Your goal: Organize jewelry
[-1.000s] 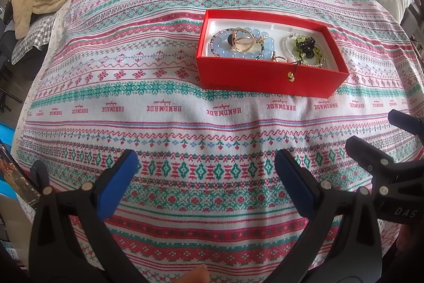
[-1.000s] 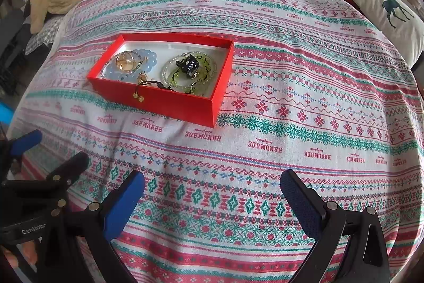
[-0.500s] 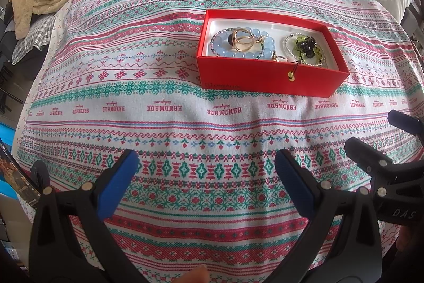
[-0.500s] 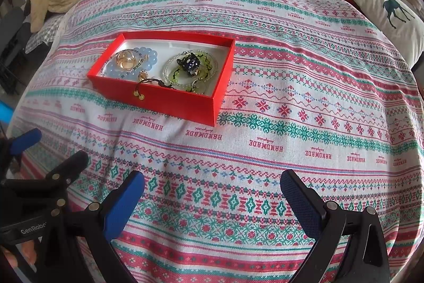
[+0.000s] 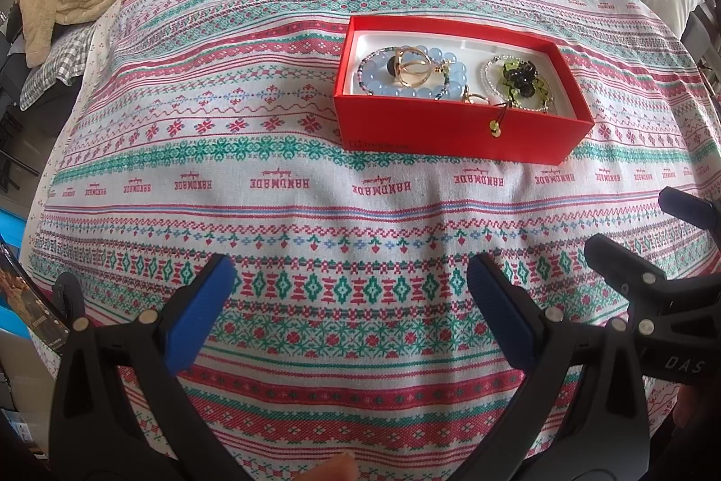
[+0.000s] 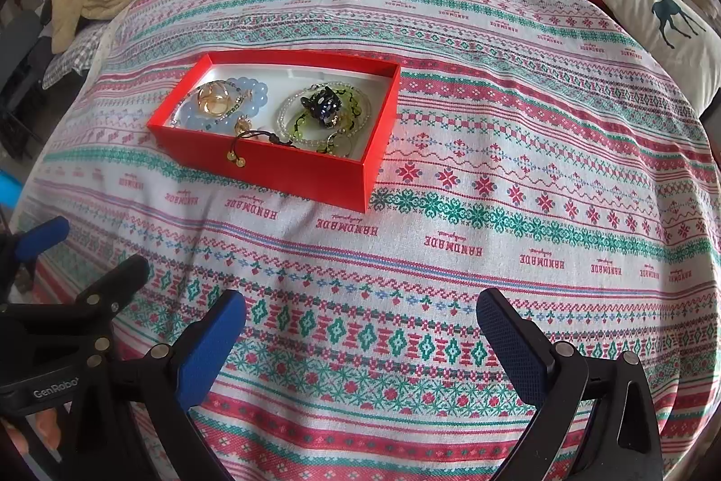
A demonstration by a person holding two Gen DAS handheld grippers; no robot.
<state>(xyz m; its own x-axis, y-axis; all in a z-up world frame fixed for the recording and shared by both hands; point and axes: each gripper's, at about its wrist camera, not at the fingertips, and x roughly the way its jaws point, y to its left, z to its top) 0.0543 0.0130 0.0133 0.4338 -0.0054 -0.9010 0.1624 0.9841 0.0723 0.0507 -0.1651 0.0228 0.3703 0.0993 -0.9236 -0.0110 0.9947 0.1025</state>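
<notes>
Nothing has shifted since a second ago: both grippers hover where they were, low over the near edge of the patterned bedspread [image 5: 279, 147]. Left gripper [image 5: 347, 285] has its blue-padded fingers [image 5: 198, 314] spread wide with nothing between them; right gripper [image 6: 360, 316] is just as wide apart and empty. Farther out, the red box [image 5: 455, 138] sits on the bedspread, well apart from both. Inside it, a pale blue bead bracelet [image 5: 396, 86] lies at one end with gold rings [image 5: 412, 68] on it, and a clear-and-green bead bracelet [image 6: 324, 116] with a black charm [image 6: 323, 103] lies at the other. A dark cord with small yellow beads [image 6: 239, 158] hangs over the near wall.
</notes>
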